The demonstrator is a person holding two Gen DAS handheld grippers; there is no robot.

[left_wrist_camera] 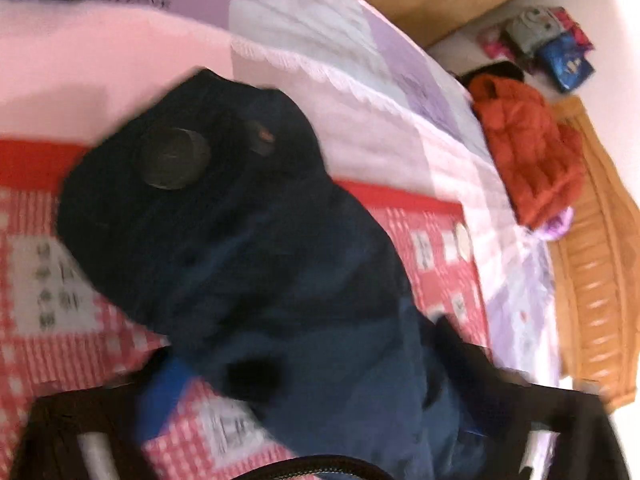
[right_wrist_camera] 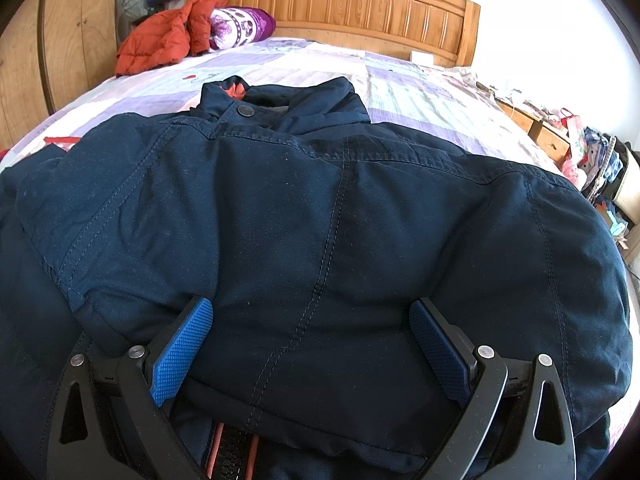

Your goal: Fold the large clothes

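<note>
A bed (right_wrist_camera: 420, 92) with a wooden headboard (right_wrist_camera: 360, 4) and a pale patchwork quilt fills the room. The navy jacket (right_wrist_camera: 320, 220) lies across it, back up. The right gripper (right_wrist_camera: 310, 344) stands wide over the hem, pads clear. The left gripper (left_wrist_camera: 320, 432) has sleeve cloth between its fingers (grip unclear in blur). If that cloth slips, the fold would sag crooked. Quilt lettering is too smeared to read.

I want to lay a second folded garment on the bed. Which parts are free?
Free: the lilac quilt between the navy jacket's collar and the wooden headboard. Crowded: the head-end corner by the wardrobe, with the orange jacket and purple pillow; the navy jacket fills the near bed.
</note>
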